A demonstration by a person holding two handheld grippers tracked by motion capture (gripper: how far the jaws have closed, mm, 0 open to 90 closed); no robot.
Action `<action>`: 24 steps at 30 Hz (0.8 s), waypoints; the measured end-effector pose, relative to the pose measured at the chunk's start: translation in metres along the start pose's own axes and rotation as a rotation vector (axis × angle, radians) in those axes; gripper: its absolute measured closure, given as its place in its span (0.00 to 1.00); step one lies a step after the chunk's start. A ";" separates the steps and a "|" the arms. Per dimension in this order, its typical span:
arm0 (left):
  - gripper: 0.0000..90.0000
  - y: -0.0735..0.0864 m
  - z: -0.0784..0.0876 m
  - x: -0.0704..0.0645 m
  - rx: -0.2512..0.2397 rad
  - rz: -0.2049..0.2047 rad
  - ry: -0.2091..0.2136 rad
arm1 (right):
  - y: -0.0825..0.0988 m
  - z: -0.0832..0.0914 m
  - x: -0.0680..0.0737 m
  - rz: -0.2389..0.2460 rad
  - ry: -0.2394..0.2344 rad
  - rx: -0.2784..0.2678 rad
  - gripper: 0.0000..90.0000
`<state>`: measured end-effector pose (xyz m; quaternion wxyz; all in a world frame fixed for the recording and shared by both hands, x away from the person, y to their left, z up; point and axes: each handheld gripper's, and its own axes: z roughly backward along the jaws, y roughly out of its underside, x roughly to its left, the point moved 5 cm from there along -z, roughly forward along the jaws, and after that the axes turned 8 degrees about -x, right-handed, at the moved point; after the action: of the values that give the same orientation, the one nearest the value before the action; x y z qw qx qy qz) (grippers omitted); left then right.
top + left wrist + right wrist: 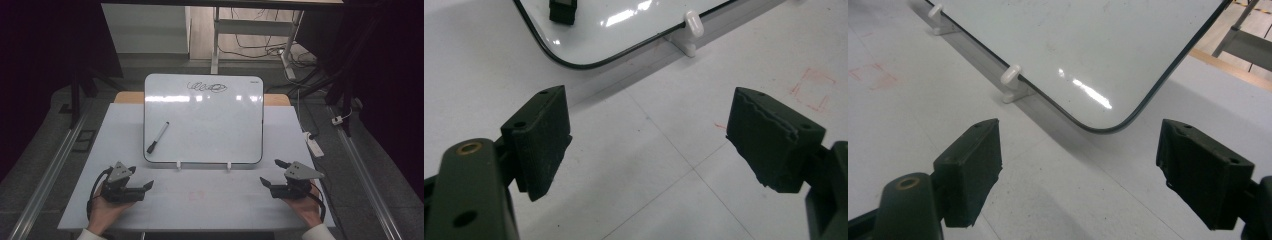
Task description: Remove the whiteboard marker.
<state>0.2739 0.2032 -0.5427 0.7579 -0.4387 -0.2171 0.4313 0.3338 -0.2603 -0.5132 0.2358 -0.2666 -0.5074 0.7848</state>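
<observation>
Both tools parked at the near edge of the table [65, 210], one in each hand. Left tool [142, 186] wide open, nothing between the jaws. Right tool [266, 175] same: wide open, empty. Both gripper views show bare table between the pads.

Whiteboard [210, 130] sits propped on two small white clips [178, 165] in the middle of the table, beyond both tools, tilted back. Black scribble [207, 87] near its top edge.

Marker [157, 137] lies on the board's lower left area, cap end down toward the near-left corner, long axis running diagonally up and to the right. Its black end pokes into the top of the left gripper view [562, 11].

Key relation: marker is forward and slightly right of the left tool, well apart from the right tool. Left hand is clearly the nearer one. My read: a pick would want the left tool reaching forward with jaws turned across the marker's diagonal. Nothing touched yet.

No containers on the table.
</observation>
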 end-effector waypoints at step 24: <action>0.22 0.000 0.011 0.001 0.002 -0.028 0.009 | -0.007 -0.010 -0.002 -0.046 0.039 -0.026 0.25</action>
<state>0.2667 0.2088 -0.5370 0.7651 -0.4368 -0.2195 0.4191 0.3426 -0.2517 -0.5096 0.2600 -0.2731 -0.5189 0.7671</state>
